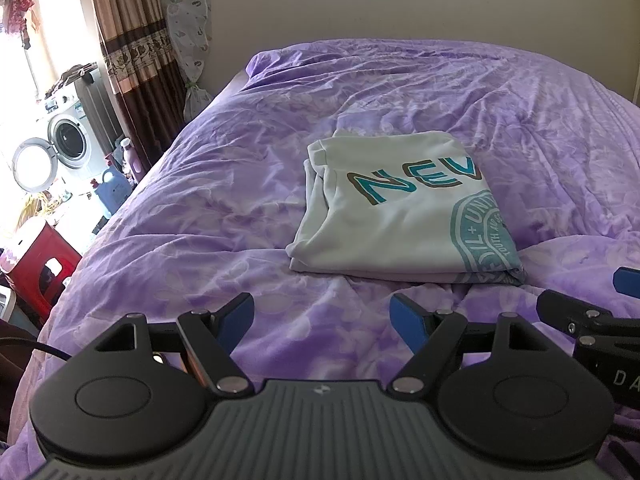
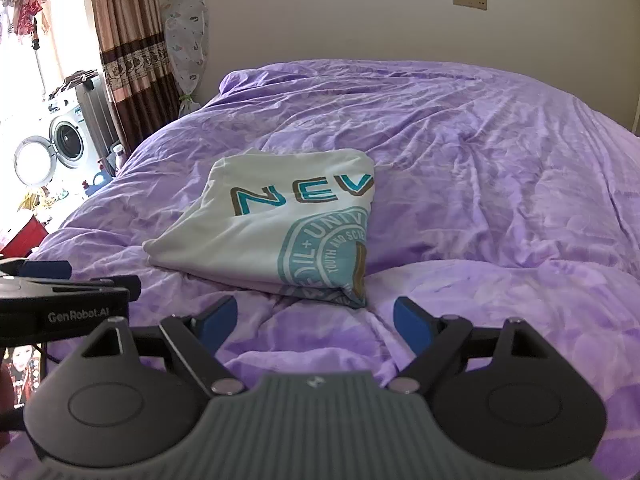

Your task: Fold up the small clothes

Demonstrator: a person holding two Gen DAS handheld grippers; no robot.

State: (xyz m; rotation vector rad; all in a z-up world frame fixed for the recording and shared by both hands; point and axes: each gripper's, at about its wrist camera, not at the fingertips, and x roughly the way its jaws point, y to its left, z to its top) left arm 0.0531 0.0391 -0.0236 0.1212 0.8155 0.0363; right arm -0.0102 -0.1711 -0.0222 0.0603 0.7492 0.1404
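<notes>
Overhead, cream wall (image 1: 360,4); rumpled purple bedspread (image 1: 200,200).

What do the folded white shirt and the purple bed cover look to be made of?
The folded white printed T-shirt looks like soft matte knit, probably cotton jersey: limp rounded fold edges, and the teal print sits flat. The purple floral bed cover looks like thin woven fabric with a slight sheen and fine sharp creases; the fibre can't be told.

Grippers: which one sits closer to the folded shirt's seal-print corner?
The right gripper: the folded white shirt has its teal seal corner just ahead of the gripper's open jaws. The left gripper, also open, faces bare purple bedspread, shirt ahead-right.
</notes>
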